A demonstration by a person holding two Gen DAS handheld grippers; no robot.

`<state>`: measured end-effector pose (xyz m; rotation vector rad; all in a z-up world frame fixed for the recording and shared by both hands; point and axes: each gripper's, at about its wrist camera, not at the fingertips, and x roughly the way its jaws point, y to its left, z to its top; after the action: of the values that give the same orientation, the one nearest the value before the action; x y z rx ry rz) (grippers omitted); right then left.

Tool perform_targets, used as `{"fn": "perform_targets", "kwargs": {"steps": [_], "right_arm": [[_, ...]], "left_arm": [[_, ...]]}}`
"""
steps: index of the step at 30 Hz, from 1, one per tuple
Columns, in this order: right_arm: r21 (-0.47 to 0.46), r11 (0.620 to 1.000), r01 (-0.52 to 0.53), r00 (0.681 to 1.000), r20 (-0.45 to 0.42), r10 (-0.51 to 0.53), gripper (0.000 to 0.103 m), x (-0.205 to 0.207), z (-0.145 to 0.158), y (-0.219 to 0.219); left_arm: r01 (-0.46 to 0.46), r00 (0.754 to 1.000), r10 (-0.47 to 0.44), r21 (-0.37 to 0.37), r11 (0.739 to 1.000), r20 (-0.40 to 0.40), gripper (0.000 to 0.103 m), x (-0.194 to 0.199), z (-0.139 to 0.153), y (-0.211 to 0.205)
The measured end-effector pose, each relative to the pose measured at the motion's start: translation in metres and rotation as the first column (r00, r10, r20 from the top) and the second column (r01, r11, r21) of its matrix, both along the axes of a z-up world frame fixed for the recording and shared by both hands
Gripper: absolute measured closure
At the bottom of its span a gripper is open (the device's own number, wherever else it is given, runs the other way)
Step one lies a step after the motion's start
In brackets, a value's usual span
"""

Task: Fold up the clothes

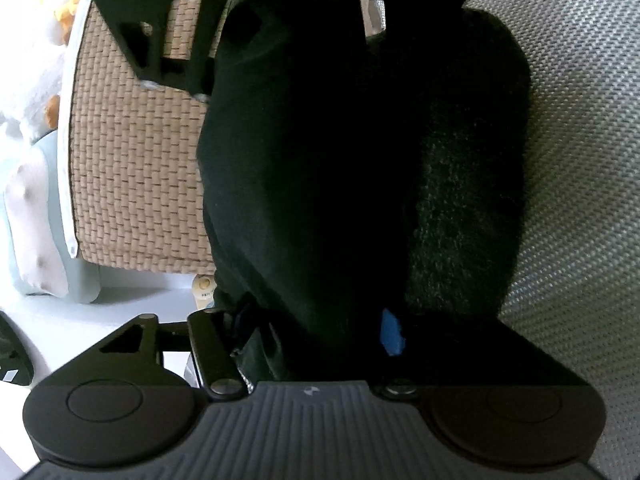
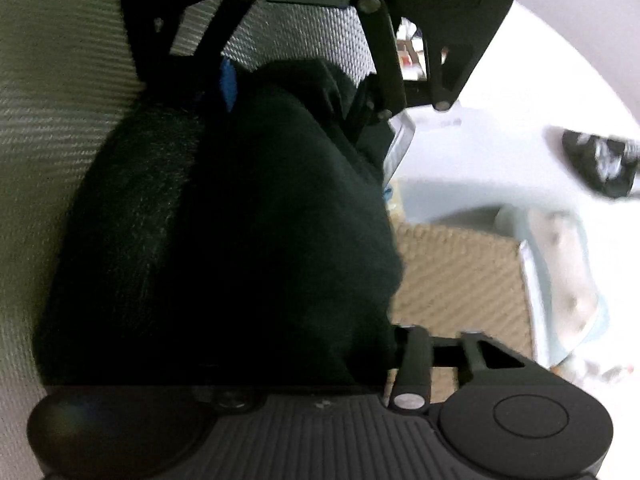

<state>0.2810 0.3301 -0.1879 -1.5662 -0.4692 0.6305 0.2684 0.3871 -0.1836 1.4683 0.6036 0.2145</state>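
The black cloth lies bunched on the grey couch, with its long way running from one gripper to the other. The left gripper faces one end and the right gripper faces the other, both just as near. Cloth lies between both jaws. I cannot tell if they pinch it. A tan woven mat sits beside the cloth.

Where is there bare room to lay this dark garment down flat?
Bare grey woven surface lies open beside the dark garment, and shows again in the right wrist view. The other side is crowded: tan woven mat, then pale clutter.
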Motion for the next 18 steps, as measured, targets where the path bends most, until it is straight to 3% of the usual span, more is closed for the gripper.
{"fn": "perform_targets", "kwargs": {"steps": [1, 8, 9, 12, 18], "right_arm": [[0.004, 1.000, -0.022, 1.000, 0.023, 0.021, 0.033, -0.002, 0.001, -0.004], [-0.058, 0.997, -0.045, 0.998, -0.035, 0.043, 0.029, -0.005, 0.005, -0.024], [-0.052, 0.997, -0.050, 0.998, -0.038, 0.048, 0.030, -0.004, 0.005, -0.027], [-0.069, 0.997, -0.028, 0.995, -0.100, 0.021, 0.046, -0.004, 0.006, -0.024], [-0.065, 0.998, 0.004, 0.984, -0.175, -0.016, 0.046, 0.004, 0.028, -0.008]], "left_arm": [[-0.017, 1.000, 0.017, -0.002, 1.000, -0.001, 0.036, -0.011, -0.003, -0.004], [-0.023, 1.000, 0.023, 0.004, 1.000, -0.014, 0.036, -0.046, -0.005, -0.016], [-0.018, 1.000, 0.018, 0.006, 1.000, -0.016, 0.035, -0.050, -0.005, -0.018], [-0.011, 1.000, 0.010, -0.017, 1.000, -0.028, 0.033, -0.063, -0.005, -0.026], [0.052, 0.997, -0.053, -0.027, 0.998, -0.049, 0.033, -0.092, -0.005, -0.046]]}}
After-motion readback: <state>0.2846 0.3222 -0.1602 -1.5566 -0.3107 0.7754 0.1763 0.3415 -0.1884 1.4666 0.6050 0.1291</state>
